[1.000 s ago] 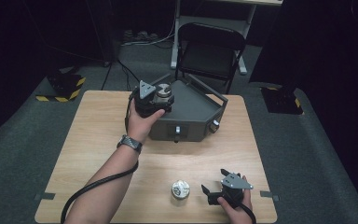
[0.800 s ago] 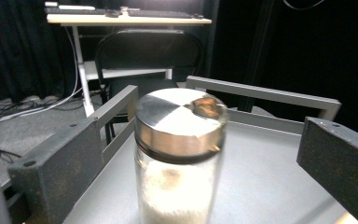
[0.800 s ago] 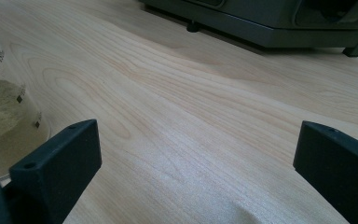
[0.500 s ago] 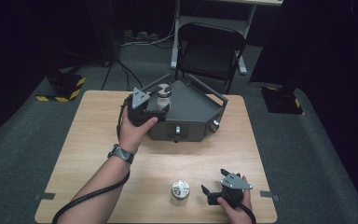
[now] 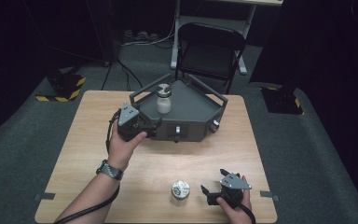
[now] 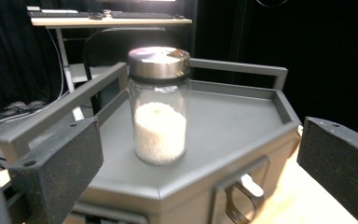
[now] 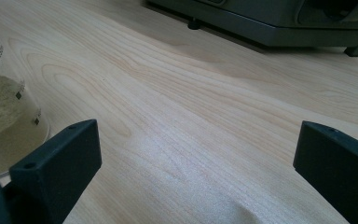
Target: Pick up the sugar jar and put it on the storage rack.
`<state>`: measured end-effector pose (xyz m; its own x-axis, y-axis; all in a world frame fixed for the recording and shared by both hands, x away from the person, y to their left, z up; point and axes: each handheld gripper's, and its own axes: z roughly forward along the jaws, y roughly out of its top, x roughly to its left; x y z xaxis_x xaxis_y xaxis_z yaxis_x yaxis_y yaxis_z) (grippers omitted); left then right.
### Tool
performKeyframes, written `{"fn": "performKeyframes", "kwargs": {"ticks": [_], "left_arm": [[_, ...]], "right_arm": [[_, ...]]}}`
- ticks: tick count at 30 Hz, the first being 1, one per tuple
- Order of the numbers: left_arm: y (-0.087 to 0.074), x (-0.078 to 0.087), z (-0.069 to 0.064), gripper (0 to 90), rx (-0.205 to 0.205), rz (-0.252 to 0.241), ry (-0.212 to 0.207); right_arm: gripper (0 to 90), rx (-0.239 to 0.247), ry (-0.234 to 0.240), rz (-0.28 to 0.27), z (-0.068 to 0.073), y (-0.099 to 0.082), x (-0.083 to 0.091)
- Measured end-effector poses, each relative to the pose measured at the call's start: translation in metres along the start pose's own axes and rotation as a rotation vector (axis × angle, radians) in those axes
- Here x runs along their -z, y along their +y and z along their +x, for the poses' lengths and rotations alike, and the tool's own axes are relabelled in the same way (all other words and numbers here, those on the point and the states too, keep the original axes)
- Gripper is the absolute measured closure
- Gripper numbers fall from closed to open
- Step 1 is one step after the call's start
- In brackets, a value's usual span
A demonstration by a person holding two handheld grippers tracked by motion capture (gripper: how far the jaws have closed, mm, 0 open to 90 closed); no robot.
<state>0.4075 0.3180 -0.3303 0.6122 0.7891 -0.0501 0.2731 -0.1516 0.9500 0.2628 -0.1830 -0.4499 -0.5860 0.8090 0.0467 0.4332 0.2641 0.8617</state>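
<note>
Glass jar upright on grey scale platform, long axis vertical, steel lid up (white powder fills lower half). Left gripper at platform's front-left corner, jaws wide apart, jar beyond them, untouched. Right gripper low on table, jaws apart, beaker just beside.

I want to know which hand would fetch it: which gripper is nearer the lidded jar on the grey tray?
Left. The left gripper is at the tray's front-left edge, jaws open toward the jar. The right gripper rests at the table's near edge, beside a small container.
</note>
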Motion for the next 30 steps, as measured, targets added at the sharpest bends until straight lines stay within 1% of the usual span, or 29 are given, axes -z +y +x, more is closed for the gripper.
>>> {"fn": "performKeyframes", "kwargs": {"ticks": [6,9,13,16,21,30], "left_arm": [[-0.014,0.017,-0.002,0.5,-0.001,0.001,-0.020],[-0.019,0.022,-0.002,0.5,0.006,0.005,-0.021],[-0.026,0.029,-0.003,0.5,-0.011,0.003,-0.027],[-0.031,0.033,-0.004,0.5,-0.008,0.003,-0.031],[-0.042,0.039,-0.008,0.6,-0.022,0.021,-0.040],[-0.064,0.053,-0.012,0.6,-0.028,0.052,-0.047]], "right_arm": [[0.7,0.006,-0.002,0.006,0.001,0.001,0.000],[0.7,0.003,-0.005,0.007,0.001,0.001,0.000],[0.7,0.005,-0.005,0.007,0.002,0.001,-0.001],[0.7,0.005,-0.006,0.006,0.002,0.001,0.000],[0.7,0.004,-0.004,0.009,0.001,0.002,-0.001],[0.7,0.007,-0.006,0.008,0.002,0.001,-0.001]]}}
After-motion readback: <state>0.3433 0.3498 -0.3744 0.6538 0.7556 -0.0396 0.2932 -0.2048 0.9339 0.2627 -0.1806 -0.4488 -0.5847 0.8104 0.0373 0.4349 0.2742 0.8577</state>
